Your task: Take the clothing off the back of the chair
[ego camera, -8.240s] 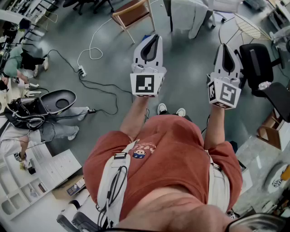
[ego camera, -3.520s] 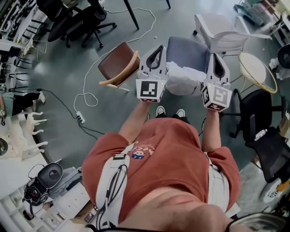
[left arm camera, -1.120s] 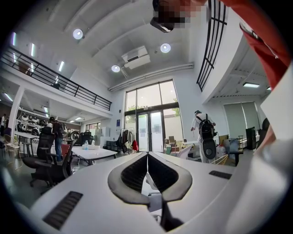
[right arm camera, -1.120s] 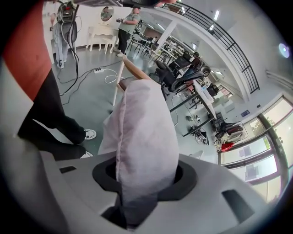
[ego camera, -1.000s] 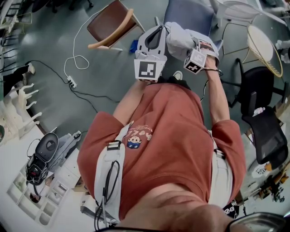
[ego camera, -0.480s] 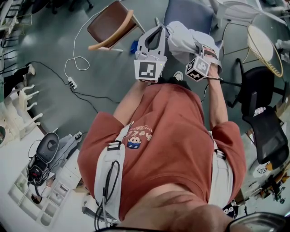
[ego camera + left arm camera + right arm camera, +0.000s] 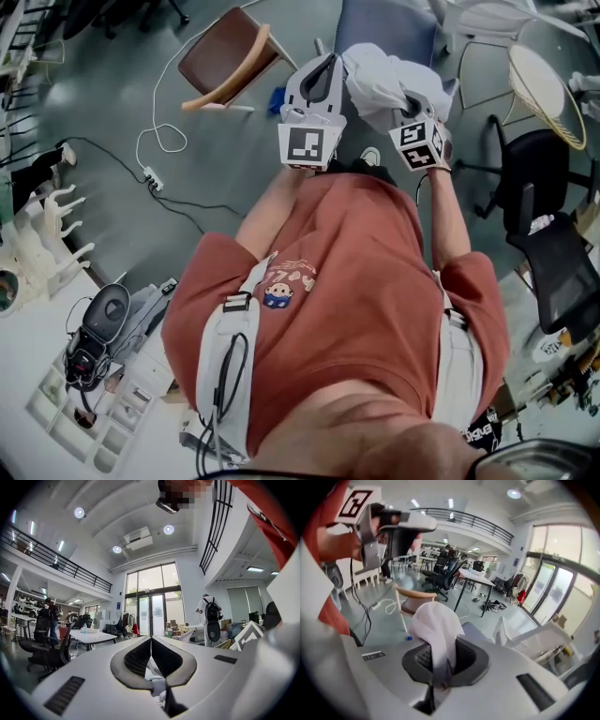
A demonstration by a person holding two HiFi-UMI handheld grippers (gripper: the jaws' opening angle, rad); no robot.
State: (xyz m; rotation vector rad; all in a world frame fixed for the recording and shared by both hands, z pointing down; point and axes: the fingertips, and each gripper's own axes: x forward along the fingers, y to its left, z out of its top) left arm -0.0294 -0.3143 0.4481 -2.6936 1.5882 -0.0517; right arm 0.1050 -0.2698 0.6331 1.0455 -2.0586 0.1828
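— Where's the clothing right now?

— The white clothing [image 7: 380, 80] is bunched over the near edge of the blue chair [image 7: 389, 26], straight ahead of you and just past your shoes. Whether it rests on the backrest or hangs free I can't tell from above.

— And my right gripper?

— Your right gripper [image 7: 445, 644] is tilted downward, and its jaws are closing tight on a fold of that cloth. In the right gripper view the fabric runs down between the pads, is pinched there, and billows out in a pale hump above them.

— What about the left?

— Your left gripper [image 7: 151, 641] points level, jaws pressed together with nothing caught between them. From the head view it sits just beside the bundle, on its left side. Some pale fabric shows through the oval gap behind the tips, but that lies below the gripper, not in it.

— Anything else close by?

— A brown chair [image 7: 225, 56] with a curved wooden back stands to your left, apart from the blue one. A white cable [image 7: 164, 141] loops on the floor beyond it, and a black office chair [image 7: 539, 159] is off to your right.
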